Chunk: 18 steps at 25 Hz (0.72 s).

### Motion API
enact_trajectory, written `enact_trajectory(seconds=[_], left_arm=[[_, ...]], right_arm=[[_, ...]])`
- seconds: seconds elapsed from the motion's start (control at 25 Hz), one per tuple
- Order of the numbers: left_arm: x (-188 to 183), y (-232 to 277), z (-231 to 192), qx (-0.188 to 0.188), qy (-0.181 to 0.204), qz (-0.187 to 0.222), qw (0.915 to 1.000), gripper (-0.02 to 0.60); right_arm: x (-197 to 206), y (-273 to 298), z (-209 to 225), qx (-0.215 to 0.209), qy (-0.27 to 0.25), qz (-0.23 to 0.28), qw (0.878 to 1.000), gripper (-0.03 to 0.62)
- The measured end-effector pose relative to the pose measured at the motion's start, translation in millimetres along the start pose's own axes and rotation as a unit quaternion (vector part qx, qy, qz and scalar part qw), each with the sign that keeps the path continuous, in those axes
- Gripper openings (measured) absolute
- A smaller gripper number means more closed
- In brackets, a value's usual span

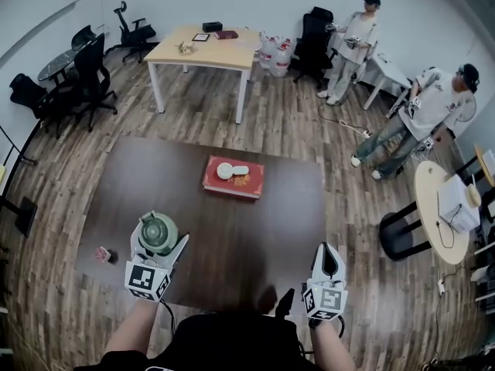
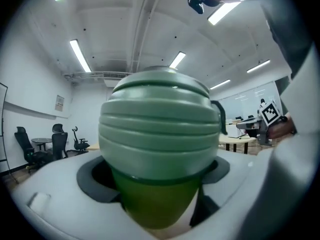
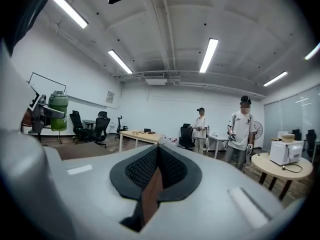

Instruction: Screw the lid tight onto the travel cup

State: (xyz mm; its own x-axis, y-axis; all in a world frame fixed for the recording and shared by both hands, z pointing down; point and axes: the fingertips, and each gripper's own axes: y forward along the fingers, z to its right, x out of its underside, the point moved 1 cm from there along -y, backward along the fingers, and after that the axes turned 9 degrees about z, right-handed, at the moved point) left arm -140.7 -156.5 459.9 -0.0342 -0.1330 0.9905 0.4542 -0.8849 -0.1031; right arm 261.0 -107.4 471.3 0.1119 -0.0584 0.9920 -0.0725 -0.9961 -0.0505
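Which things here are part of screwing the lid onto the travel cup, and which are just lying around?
In use: green travel cup; its lid, on top; left gripper, clamped on the cup; right gripper, shut and empty.
Lying about: red box on the dark table; small reddish item by that table's left edge; wooden table behind.

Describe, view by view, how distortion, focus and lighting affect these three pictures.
Head view: fisheye bends the room's straight lines; light falls evenly over the dark table. Left gripper view: the travel cup looms close and slightly soft, corners vignetted black. Right gripper view: ceiling strip lights glare; the distant room stays sharp.
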Motion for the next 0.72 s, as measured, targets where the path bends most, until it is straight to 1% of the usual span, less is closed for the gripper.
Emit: enact_trajectory(seconds=[0.2,0.44,0.72], left_arm=[[-3,-1,-1,-0.003,0.007,-0.003,1.0,0.419],[-4,-5,0,-0.006,0.003,-0.004,1.0,0.417],[-2,-4,15,0.006,0.008,-0.003,0.9999,0.417]], right_arm=[[-6,7,-1,-0.007,0.007,0.011,1.0,0.005],[-13,6,0,-0.007,0.013,0.019,1.0,0.005],[-13,3,-5,-0.013,0.012,0.018,1.0,0.005]])
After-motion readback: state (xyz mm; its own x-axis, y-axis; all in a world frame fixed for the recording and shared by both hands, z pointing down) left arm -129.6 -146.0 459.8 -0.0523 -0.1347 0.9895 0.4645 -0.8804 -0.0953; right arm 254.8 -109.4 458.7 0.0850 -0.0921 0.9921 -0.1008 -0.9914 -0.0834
